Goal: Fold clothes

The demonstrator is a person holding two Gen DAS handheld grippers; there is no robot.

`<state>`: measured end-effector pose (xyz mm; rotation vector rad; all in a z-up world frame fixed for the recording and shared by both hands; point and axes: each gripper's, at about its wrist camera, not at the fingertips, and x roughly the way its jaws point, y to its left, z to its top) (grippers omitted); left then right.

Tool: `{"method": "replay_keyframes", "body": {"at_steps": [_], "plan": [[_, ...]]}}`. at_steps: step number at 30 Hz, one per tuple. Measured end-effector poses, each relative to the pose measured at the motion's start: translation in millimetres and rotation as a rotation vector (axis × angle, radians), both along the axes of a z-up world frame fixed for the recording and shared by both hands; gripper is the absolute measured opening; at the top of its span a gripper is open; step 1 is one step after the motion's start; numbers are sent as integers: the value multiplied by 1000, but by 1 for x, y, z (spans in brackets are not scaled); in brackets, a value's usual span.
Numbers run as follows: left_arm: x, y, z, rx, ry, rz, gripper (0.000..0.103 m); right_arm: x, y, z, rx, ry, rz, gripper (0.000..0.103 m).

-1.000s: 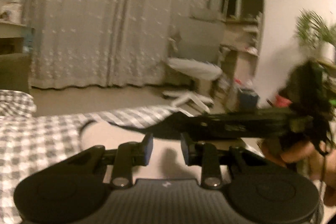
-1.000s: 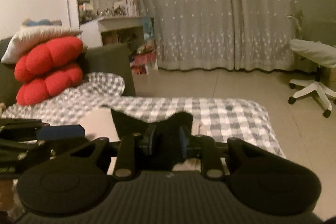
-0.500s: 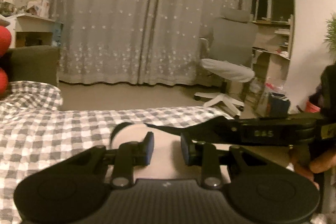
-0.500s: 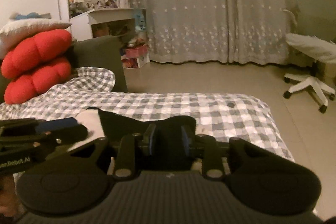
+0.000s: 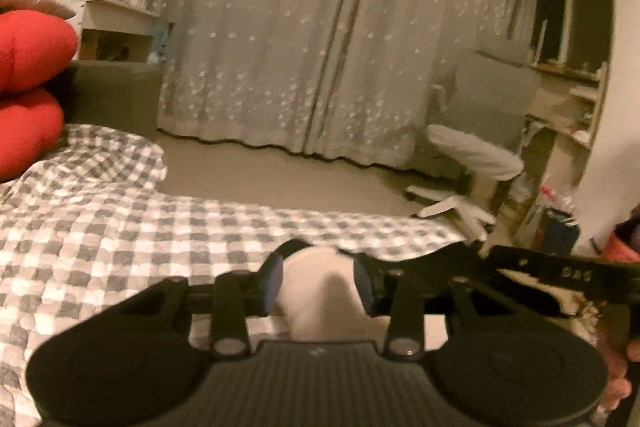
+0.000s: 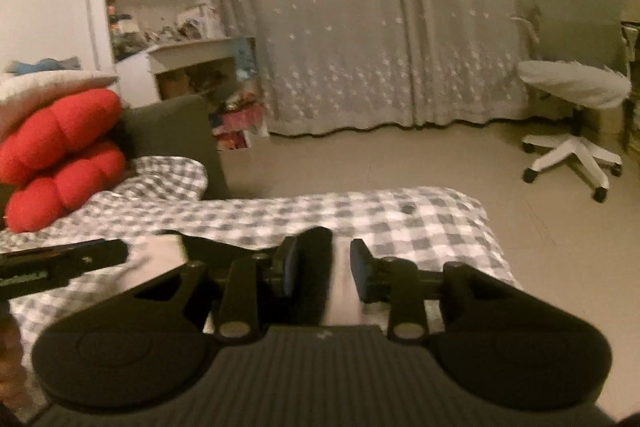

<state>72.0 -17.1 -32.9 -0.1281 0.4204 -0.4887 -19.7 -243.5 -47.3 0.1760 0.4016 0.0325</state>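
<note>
Red cushions point(image 6: 60, 163) far left. Garment point(image 5: 320, 291) on checked bed point(image 5: 120, 227). Left hand-held gripper point(image 5: 318, 285): jaws opening, pale cloth between, prob. not pinched (blurry). Right hand-held gripper point(image 6: 324, 267): opening too, garment's dark edge between. Chair point(image 6: 572, 115) far right.

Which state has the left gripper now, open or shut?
Open: the left gripper is opening, with the pale garment between its pads.

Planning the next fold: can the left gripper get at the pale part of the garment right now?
Probably yes. The left gripper has its jaws opening around the pale cloth, nothing blocking; the right gripper sits off to the side.
</note>
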Motion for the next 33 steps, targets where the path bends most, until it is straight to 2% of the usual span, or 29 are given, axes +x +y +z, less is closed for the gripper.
{"method": "replay_keyframes", "body": {"at_steps": [3,8,11,18,22,27,33], "plan": [[-10,-8,1,12,-13,-54,43,-4,14,4,-2,-6,54,34],[-21,-23,-6,98,-29,-111,46,-6,37,1,-88,32,119,35],[-25,-24,-8,144,-47,-121,46,-8,35,-4,-127,52,122,35],[-18,0,-8,125,20,-117,50,-20,19,-1,-100,54,108,35],[-19,9,-7,122,24,-127,51,-25,14,1,-100,68,82,40],[-26,10,-2,123,38,-128,51,-29,7,1,-61,88,69,41],[-33,14,3,153,35,-123,51,-32,11,4,-72,96,52,42]]}}
